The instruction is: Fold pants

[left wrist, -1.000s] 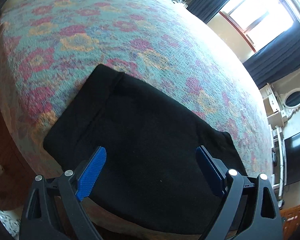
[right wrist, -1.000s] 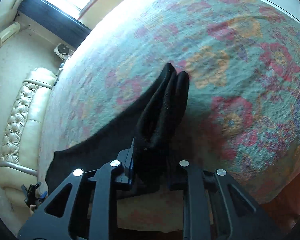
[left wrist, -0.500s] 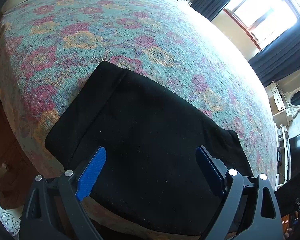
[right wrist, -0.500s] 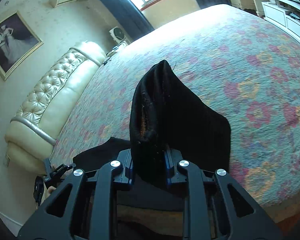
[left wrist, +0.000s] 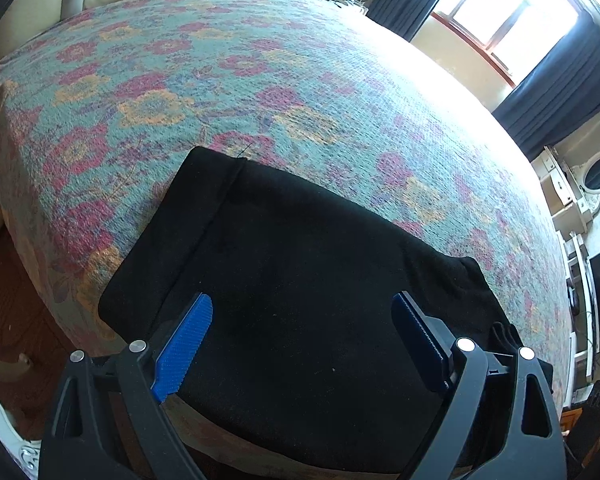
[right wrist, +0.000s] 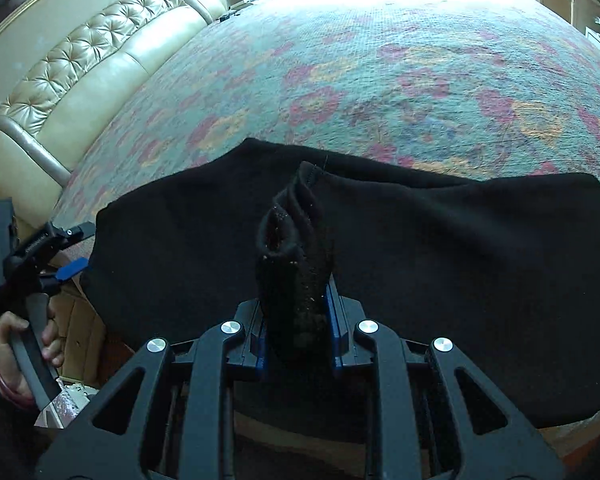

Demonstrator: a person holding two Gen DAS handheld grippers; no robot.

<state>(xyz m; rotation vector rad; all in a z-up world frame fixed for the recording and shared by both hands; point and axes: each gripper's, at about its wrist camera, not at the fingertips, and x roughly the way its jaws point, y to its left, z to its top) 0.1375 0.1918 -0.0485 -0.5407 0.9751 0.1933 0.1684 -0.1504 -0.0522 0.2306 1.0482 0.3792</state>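
Floral bedspread [left wrist: 228, 80] under black pants [left wrist: 300, 280]; left gripper [left wrist: 300, 344] spread, right gripper [right wrist: 296, 320] clamping pants.

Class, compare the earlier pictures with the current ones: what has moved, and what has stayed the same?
The right tongs, still shut on a bunched end of the black pants, carried it up and over the flat part. The left tongs stayed open above the pants on the floral bedspread.

Open bedspread [left wrist: 228, 92] beyond pants [left wrist: 308, 280]
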